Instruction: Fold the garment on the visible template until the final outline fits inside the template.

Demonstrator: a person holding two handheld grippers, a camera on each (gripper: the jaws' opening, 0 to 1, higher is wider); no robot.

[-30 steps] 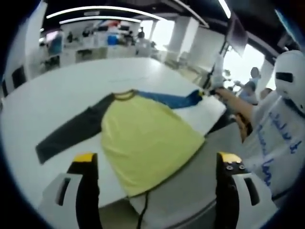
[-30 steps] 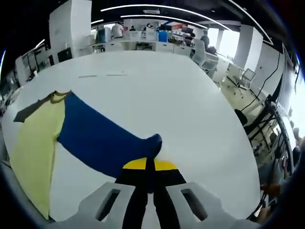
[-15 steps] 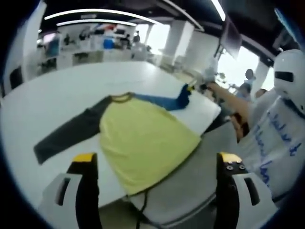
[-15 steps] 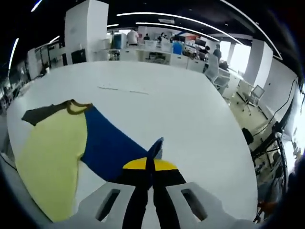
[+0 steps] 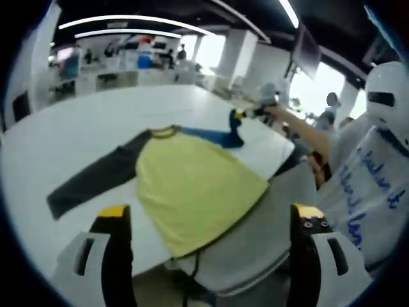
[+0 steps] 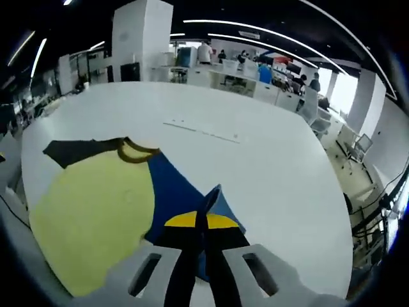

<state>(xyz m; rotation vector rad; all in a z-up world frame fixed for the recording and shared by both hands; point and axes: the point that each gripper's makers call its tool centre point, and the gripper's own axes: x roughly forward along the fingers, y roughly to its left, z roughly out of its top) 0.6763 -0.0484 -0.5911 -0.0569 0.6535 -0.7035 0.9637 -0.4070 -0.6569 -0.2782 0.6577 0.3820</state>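
A long-sleeved shirt with a yellow body (image 5: 192, 185) lies flat on the white table (image 5: 77, 128). Its dark grey sleeve (image 5: 96, 179) stretches left, its blue sleeve (image 5: 214, 135) right. My right gripper (image 6: 203, 225) is shut on the blue sleeve's cuff (image 6: 209, 198) and holds it lifted above the table, folded back toward the yellow body (image 6: 96, 211). In the left gripper view that right gripper (image 5: 246, 114) shows at the sleeve's end, held by a person's hand. My left gripper (image 5: 208, 220) hangs open, off the table's near edge, touching nothing.
A person in white with writing on the clothes (image 5: 370, 185) stands at the table's right side. Thin marks (image 6: 201, 130) lie on the table beyond the shirt. Desks, chairs and people fill the office behind. A cable (image 5: 190, 281) hangs below the table's near edge.
My right gripper has carried the blue cuff up and in toward the yellow body, so the sleeve is shorter and bent. The left gripper stays open and still.
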